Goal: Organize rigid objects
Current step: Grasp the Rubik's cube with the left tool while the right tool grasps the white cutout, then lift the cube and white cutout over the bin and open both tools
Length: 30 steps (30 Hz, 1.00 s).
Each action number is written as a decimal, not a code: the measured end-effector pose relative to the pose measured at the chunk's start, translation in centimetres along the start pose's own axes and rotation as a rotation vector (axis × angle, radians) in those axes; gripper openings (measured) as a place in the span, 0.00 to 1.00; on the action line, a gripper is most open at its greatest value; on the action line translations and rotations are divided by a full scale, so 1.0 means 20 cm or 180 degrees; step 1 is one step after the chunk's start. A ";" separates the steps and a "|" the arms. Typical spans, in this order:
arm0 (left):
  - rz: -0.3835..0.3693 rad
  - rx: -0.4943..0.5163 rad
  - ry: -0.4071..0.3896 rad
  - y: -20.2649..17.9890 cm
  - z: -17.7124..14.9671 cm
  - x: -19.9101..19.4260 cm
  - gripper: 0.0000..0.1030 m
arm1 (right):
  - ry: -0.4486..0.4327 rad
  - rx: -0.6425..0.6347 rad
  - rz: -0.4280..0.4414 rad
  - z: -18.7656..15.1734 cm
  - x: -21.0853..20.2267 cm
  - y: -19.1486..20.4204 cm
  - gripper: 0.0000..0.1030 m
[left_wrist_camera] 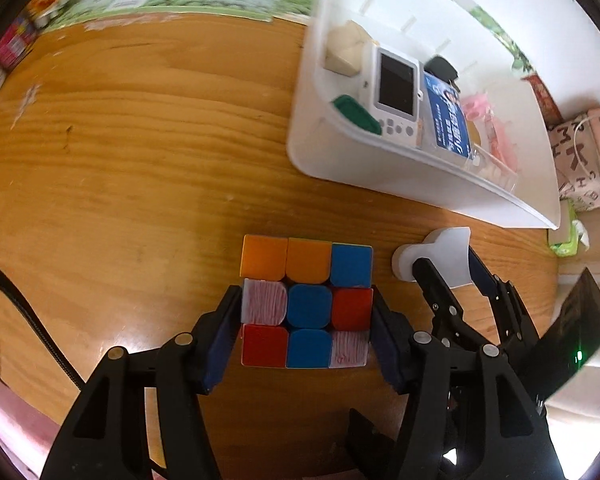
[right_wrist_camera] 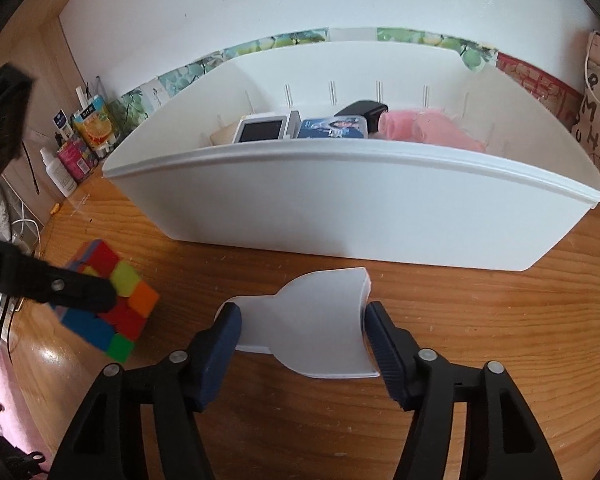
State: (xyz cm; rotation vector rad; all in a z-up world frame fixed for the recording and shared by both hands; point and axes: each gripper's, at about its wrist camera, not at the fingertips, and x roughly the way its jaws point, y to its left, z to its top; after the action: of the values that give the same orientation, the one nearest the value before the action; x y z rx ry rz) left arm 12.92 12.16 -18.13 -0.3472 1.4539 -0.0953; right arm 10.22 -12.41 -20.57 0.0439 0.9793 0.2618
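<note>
A puzzle cube [left_wrist_camera: 306,306] with orange, blue, red and white tiles sits on the wooden table [left_wrist_camera: 140,160]. My left gripper [left_wrist_camera: 305,312] is shut on the cube, its pads against both sides. The cube also shows in the right wrist view [right_wrist_camera: 112,312]. A flat white plastic piece [right_wrist_camera: 312,324] with a narrow neck lies between the pads of my right gripper [right_wrist_camera: 302,322], which touch its two edges. It also shows in the left wrist view [left_wrist_camera: 440,256]. A white bin [right_wrist_camera: 340,208] stands just beyond it.
The bin [left_wrist_camera: 340,152] holds a small white screen device [left_wrist_camera: 394,84], a blue card [left_wrist_camera: 450,118], a beige block [left_wrist_camera: 346,48], a green item [left_wrist_camera: 356,114], a black object [right_wrist_camera: 360,110] and pink items [right_wrist_camera: 428,128]. Bottles and cartons [right_wrist_camera: 76,140] stand at the far left by the wall.
</note>
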 end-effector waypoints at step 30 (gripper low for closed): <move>0.0101 -0.0511 -0.0484 0.12 -0.38 -0.25 0.61 | 0.0299 -0.0216 -0.0525 0.04 0.16 0.19 0.90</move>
State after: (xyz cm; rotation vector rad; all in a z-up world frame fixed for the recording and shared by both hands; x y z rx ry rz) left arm 4.45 14.44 -14.54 -0.4525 1.3190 0.0726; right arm 11.75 -7.93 -22.20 -0.1115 1.0604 0.1462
